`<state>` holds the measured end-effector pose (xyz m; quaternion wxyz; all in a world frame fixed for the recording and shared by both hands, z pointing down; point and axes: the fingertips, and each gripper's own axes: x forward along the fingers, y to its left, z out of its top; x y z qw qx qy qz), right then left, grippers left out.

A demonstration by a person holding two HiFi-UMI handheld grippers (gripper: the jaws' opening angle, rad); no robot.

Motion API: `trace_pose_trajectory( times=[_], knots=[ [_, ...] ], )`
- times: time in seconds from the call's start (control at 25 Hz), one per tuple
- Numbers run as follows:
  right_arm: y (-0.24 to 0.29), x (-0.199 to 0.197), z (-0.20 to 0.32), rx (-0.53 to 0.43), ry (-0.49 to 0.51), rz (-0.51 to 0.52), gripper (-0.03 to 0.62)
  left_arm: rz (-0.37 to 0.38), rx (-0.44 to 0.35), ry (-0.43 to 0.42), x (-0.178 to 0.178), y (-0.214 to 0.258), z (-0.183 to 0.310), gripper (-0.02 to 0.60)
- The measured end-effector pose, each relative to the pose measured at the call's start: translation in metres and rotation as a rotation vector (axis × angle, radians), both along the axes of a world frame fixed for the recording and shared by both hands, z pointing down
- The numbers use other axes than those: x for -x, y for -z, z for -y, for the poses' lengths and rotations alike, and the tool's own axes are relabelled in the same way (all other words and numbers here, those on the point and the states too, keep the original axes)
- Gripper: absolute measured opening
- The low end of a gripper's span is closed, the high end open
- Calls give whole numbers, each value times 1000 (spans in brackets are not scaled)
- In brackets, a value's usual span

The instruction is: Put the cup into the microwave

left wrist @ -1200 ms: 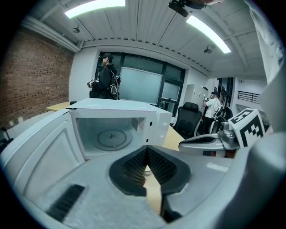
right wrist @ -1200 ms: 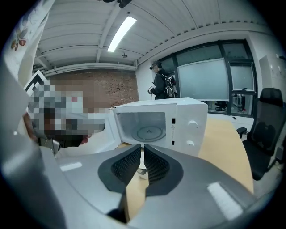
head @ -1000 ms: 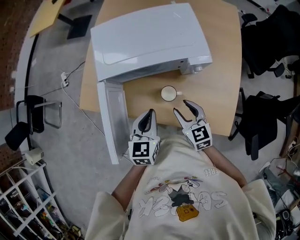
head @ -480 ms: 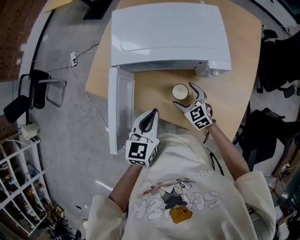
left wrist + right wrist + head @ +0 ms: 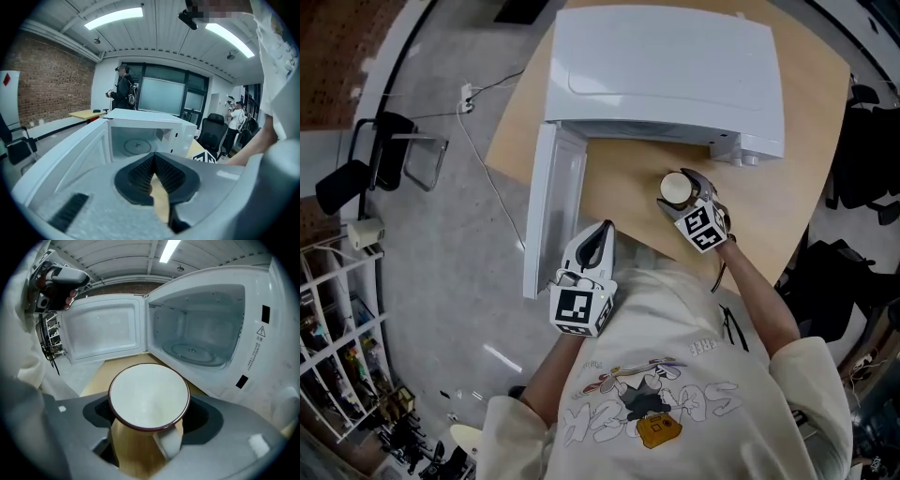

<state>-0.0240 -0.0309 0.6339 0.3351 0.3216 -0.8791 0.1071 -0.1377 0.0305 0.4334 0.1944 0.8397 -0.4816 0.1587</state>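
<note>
As jaws close, right gripper (image 5: 682,191) now straddles cup (image 5: 149,398).

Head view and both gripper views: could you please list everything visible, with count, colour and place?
microwave: one, white, on the table, door swung open.
cup: one, white with a dark red rim, on the table in front of the microwave.
table: one, light wood.
office chairs: at least two, black, right of the table.
chair: one, black, on the floor at left.
shelf rack: one, white, bottom left.
bystanders: two, one in dark clothes, one in white, far across the room.
shirt: one, cream, on the person.
left gripper: one, grey, shut and empty, by the open door.
right gripper: one, grey, jaws closing with the cup between them.
</note>
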Motion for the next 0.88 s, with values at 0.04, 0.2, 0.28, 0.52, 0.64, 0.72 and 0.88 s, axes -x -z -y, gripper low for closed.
trace_pose_trajectory(
  times=[0.04,0.2,0.28,0.52,0.64,0.72,0.88],
  knots=[
    [0,0,0,1,1,0,403,1,-1,4,0,0,1,5],
    [1,0,0,6,-17,-6,402,-1,-9,-2,-4,4,3,5],
    [6,0,3,4,-33,-1,402,1,-10,-7,-6,4,3,5],
    [41,13,28,-46,-62,26,402,-12,-21,-5,-6,7,5,5],
    [59,20,53,-71,-103,39,402,-25,-38,-2,-7,12,10,5],
    [67,26,73,-87,-134,41,402,-33,-47,5,-5,15,13,5],
    [75,38,111,-115,-190,42,402,-47,-59,1,-5,21,18,5]
  ],
)
